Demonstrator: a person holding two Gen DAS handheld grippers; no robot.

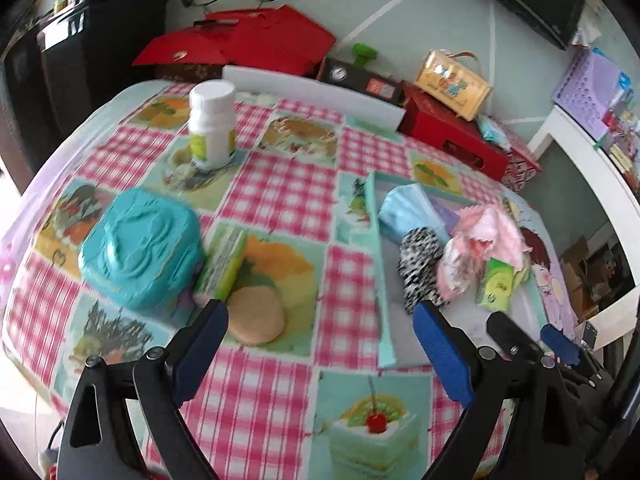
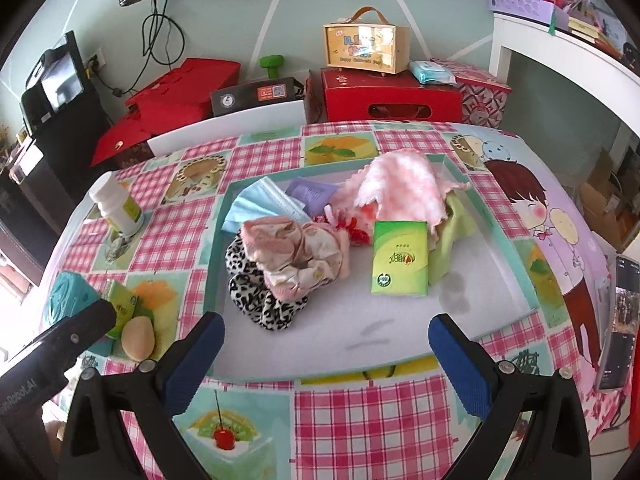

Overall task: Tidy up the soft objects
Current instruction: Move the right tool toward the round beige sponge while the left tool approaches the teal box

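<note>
A teal-rimmed tray (image 2: 214,256) holds soft things: a blue face mask (image 2: 260,204), a pink cloth (image 2: 400,188), a yellow-green cloth (image 2: 452,236), a pink floral scrunchie (image 2: 296,256), a leopard scrunchie (image 2: 256,292) and a green tissue pack (image 2: 400,258). My right gripper (image 2: 326,330) is open over the tray's bare near end, holding nothing. Left of the tray lie a beige round puff (image 1: 256,316) and a second green tissue pack (image 1: 222,264), leaning on a teal box (image 1: 140,256). My left gripper (image 1: 320,316) is open, its left finger just short of the puff.
A white bottle (image 1: 212,124) stands at the far left of the checked tablecloth (image 1: 288,188). A phone (image 2: 618,320) is propped at the right edge. Red boxes (image 2: 384,96), a yellow case (image 2: 366,50) and a black cabinet (image 2: 52,128) sit beyond the table.
</note>
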